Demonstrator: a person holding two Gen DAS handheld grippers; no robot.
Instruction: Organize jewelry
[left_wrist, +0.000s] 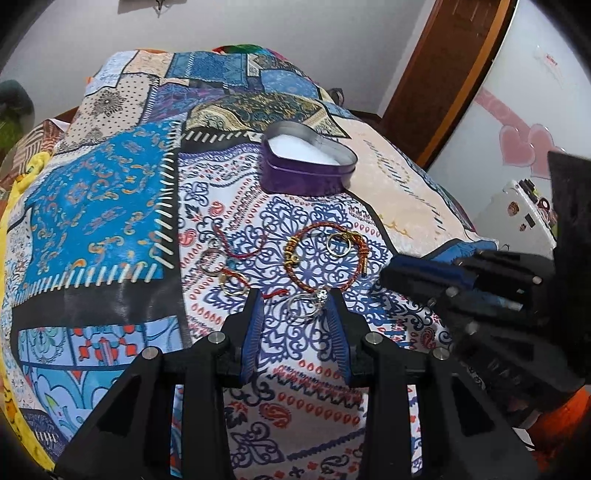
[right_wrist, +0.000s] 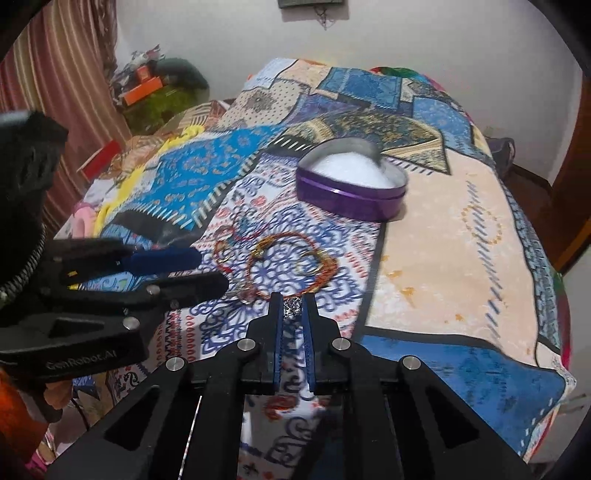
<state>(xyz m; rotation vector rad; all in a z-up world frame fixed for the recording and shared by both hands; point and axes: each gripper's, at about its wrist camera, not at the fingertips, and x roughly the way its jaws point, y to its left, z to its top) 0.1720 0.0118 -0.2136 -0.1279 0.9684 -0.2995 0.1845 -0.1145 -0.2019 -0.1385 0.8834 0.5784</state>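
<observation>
Between right gripper (right_wrist: 294, 306) fingertips, a stone ring (right_wrist: 293, 307) shows.

Left gripper (left_wrist: 295, 295): matte black plastic frame with triangular cut-outs and four round silver screw heads across the linkage; two narrow fingers (left_wrist: 255, 325) faced with ribbed blue pads. Right gripper (right_wrist: 293, 301): same black frame, four silver screw heads, fingers (right_wrist: 308, 332) lined with blue ribbed pads. Seen from the side in the right wrist view, the left unit carries the white lettering "GenRobot.AI" on its black body, with a braided cable at the far left edge.
</observation>
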